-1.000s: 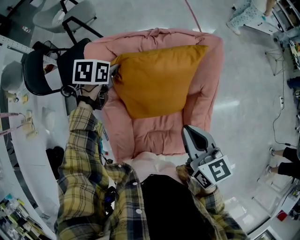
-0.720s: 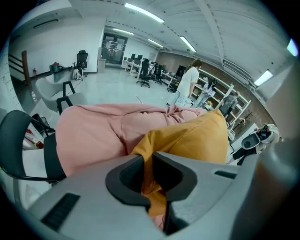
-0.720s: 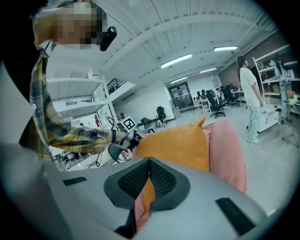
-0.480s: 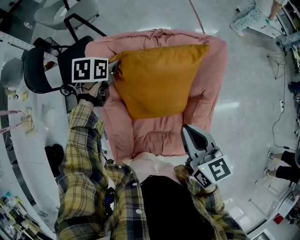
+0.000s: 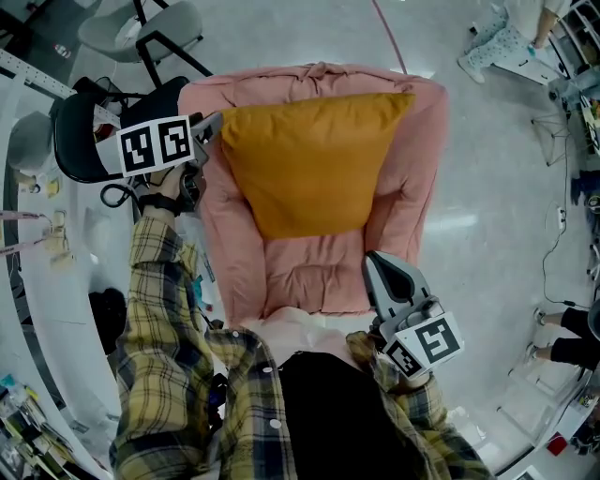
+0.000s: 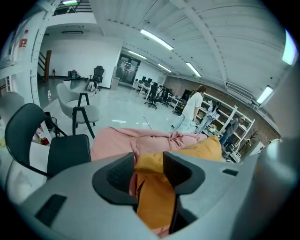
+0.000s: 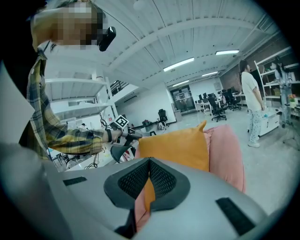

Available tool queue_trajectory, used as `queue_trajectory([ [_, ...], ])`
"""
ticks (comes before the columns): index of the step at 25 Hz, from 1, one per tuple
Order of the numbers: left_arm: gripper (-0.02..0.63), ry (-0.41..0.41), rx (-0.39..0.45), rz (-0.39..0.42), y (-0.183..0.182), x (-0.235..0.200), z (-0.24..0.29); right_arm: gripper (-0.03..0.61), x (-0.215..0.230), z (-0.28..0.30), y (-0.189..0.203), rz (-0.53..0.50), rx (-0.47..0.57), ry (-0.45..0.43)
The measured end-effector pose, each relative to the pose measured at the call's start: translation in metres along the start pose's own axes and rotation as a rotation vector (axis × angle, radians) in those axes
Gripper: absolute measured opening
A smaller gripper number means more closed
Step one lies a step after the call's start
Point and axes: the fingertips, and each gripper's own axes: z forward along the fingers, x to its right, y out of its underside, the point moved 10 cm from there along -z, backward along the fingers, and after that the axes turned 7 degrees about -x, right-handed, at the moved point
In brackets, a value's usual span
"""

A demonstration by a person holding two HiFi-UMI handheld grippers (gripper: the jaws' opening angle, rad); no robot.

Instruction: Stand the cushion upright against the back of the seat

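The orange cushion (image 5: 309,159) stands tilted against the back of the pink armchair (image 5: 417,178), its lower edge on the seat. My left gripper (image 5: 211,127) hangs just left of the cushion's top left corner, over the chair's arm. Its jaws are opening, and nothing is pressed between them. In the left gripper view the cushion (image 6: 157,201) shows through the gap of the left gripper (image 6: 149,164). My right gripper (image 5: 380,267) is shut and empty above the seat's front right. In the right gripper view the cushion (image 7: 178,147) lies beyond the right gripper (image 7: 149,176).
A black chair (image 5: 94,141) stands close to the armchair's left side, with a grey chair (image 5: 141,28) behind it. A white desk (image 5: 56,281) runs along the left. A person (image 5: 497,37) stands at the far right, near shelves. Cables lie on the floor at the right.
The left gripper has let go of the cushion's top left corner, opened, and drawn back to the left. The cushion stays upright. The right gripper has not moved.
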Motion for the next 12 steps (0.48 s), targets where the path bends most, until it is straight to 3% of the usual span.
queue_trajectory([
  [6, 0.187, -0.006, 0.078, 0.026, 0.011, 0.017, -0.041, 0.018, -0.013, -0.016, 0.007, -0.015, 0.030, -0.010],
  [12, 0.186, 0.034, 0.143, 0.056, 0.044, 0.050, -0.091, 0.018, -0.041, -0.047, 0.019, -0.059, 0.069, -0.027],
])
